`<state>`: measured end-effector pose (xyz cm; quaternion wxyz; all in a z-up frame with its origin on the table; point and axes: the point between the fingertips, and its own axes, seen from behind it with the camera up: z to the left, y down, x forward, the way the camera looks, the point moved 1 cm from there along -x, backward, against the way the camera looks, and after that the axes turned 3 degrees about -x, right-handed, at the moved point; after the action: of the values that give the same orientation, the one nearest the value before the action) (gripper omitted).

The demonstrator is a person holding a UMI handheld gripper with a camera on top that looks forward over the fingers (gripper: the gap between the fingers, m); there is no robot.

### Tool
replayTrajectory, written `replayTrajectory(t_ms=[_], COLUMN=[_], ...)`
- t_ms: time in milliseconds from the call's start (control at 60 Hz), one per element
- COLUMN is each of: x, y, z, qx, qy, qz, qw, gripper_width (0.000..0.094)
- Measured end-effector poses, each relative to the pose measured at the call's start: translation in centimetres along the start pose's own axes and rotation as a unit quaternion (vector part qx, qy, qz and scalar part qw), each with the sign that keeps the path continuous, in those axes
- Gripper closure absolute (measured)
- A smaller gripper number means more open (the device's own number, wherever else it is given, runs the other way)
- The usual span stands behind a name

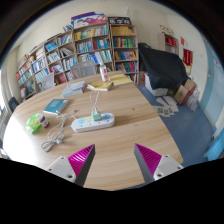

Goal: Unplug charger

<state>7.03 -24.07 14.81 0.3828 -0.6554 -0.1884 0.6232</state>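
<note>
A white power strip (93,122) lies on the round wooden table (120,135), well beyond my fingers. A white charger (96,114) stands plugged into its top, and a thin white stalk rises from it. A white cable (53,139) runs from the strip to the left and loops on the table. My gripper (112,163) is open and empty, with its two magenta pads (78,159) wide apart above the table's near part. Nothing stands between the fingers.
A green object (35,122) and a teal book (58,105) lie left of the strip. Papers and a yellow book (118,79) lie at the table's far side. Bookshelves (75,50) line the back wall. A dark chair (160,68) and boxes stand to the right.
</note>
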Motion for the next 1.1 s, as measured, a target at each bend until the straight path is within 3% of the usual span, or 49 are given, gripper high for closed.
replayTrajectory(t_ms=[300,450,817,1000,1017,1033,1100], x=[1.2,7.0,20.5,24.7,25.3,25.6,25.7], y=[-1.3,-1.7,-7.4,-7.6,-7.4,-7.3,-7.3], z=[3.0,4.5,9.0,9.2,9.0,8.8,8.9], qx=[-0.022,-0.024,-0.123,-0.101,-0.100,-0.097,-0.087], qy=[-0.003,-0.033,-0.091,-0.087,-0.078,-0.070,-0.067], qz=[-0.026,-0.014,-0.071,-0.076,-0.076,-0.075,-0.091], qw=[0.999,0.999,0.986,0.988,0.989,0.990,0.990], gripper_width=[0.0109,0.0125,0.0171,0.0345,0.0432,0.0581,0.0618])
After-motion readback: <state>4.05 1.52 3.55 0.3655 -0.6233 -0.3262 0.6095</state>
